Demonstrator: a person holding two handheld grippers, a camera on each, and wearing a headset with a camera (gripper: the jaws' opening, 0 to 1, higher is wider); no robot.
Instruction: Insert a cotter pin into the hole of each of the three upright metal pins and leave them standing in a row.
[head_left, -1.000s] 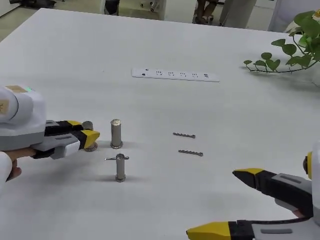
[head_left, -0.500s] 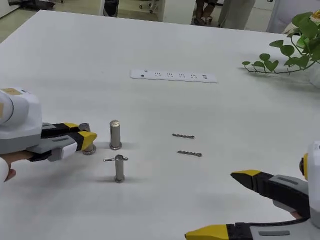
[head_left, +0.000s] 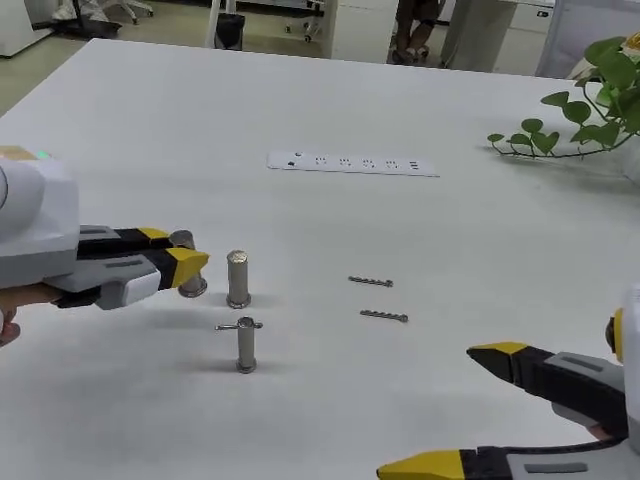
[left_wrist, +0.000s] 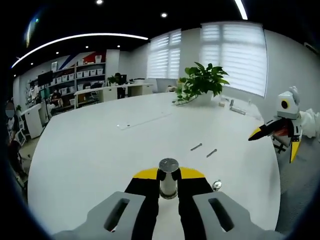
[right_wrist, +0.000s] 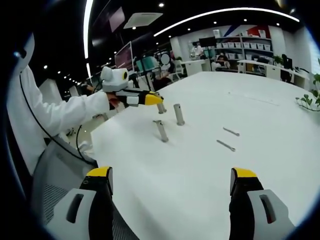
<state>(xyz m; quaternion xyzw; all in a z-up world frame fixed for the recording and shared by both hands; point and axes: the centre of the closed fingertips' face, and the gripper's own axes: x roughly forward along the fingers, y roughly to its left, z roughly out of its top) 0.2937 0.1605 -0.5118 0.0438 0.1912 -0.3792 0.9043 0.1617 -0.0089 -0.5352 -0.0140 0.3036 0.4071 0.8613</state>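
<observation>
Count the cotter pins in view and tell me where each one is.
3. One thin silver cotter pin and a second lie loose on the white table; a third passes through the nearest upright steel pin. Others may be hidden.

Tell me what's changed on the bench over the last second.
Little beyond the camera shifting. The left gripper stays shut on the leftmost metal pin, perhaps edging it toward the middle pin. The right gripper stays open; the two loose cotter pins and the front pin with its cotter pin haven't moved.
</observation>
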